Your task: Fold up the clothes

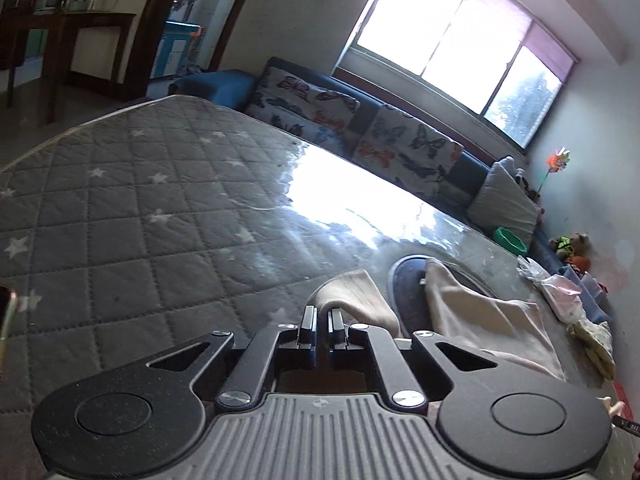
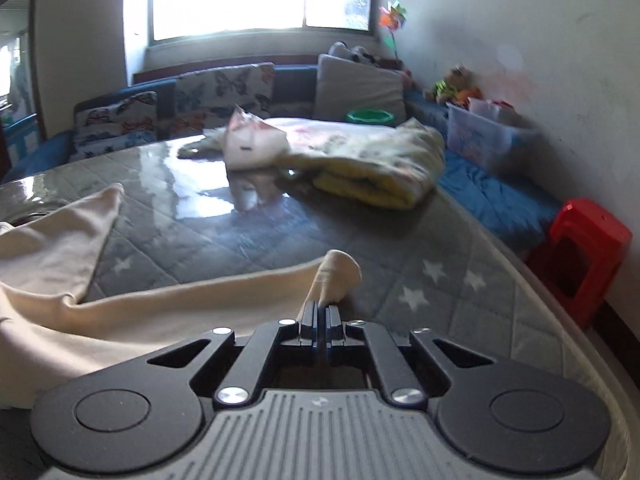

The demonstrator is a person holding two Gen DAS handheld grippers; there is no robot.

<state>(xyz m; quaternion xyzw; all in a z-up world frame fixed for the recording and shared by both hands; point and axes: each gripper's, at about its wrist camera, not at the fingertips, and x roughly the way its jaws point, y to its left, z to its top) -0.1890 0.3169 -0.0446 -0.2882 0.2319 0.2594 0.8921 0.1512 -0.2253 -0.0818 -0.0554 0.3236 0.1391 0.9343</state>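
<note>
Now the left gripper (image 1: 322,312) pinches a fold of the beige garment (image 1: 472,312), jaws nearly together on the cloth. It lies across the quilted table (image 1: 160,220), over a dark round disc (image 1: 408,284). Rightward, the right gripper (image 2: 321,307) clamps another bunched edge of it, short of a yellow blanket (image 2: 380,168).

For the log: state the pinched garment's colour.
Plain cream-beige garment, clearest in the right wrist view.

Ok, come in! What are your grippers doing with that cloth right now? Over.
Left hand-held gripper shut on beige cloth. Right hand-held gripper shut on its other corner. Cloth partly lifted off table. Yellow blanket beyond, not blocking.
</note>
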